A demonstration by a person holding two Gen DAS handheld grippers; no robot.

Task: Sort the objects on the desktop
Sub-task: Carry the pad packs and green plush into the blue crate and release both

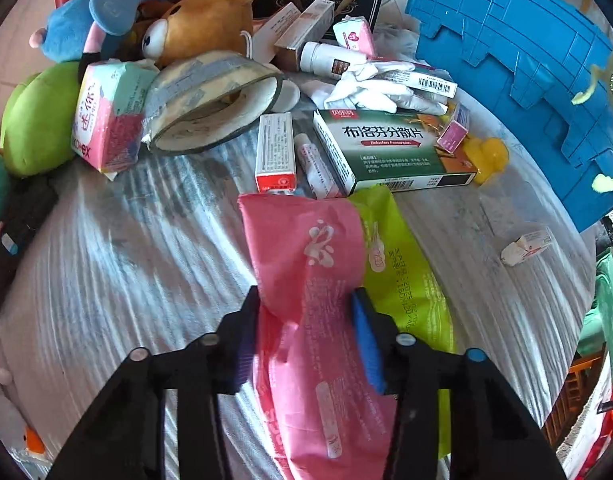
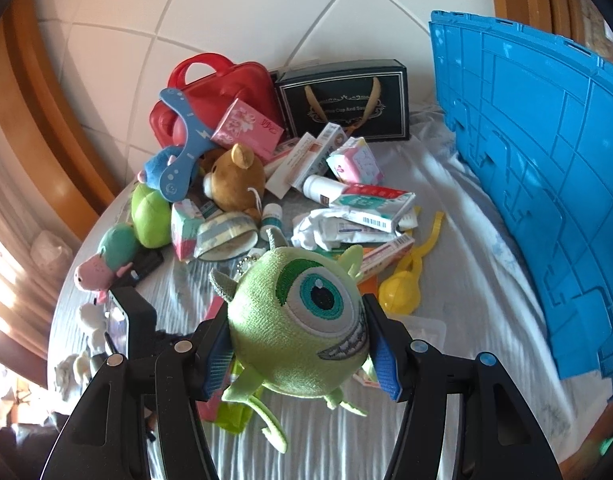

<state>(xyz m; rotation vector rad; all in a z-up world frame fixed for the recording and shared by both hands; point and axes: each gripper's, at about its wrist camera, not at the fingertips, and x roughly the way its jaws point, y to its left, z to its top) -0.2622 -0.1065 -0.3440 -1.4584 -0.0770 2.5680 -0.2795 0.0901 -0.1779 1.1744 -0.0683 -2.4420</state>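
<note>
In the left wrist view my left gripper (image 1: 306, 296) is shut on a pink plastic packet (image 1: 302, 240). The packet lies lengthwise between the fingers on the white cloth, partly over a lime-green packet (image 1: 402, 272). In the right wrist view my right gripper (image 2: 296, 312) is shut on a green one-eyed plush monster (image 2: 302, 320), held above the table with its thin legs dangling. Just past the pink packet lie a green medicine box (image 1: 386, 148), a red-and-white box (image 1: 274, 152) and a small tube (image 1: 318, 168).
A blue crate (image 2: 526, 160) stands at the table's right side. At the back are a brown bear plush (image 2: 236, 184), a red case (image 2: 210, 96), a dark gift bag (image 2: 346, 100), tissue packs, a tape roll (image 1: 210, 100), white gloves (image 1: 378, 88) and a yellow toy (image 2: 400, 290).
</note>
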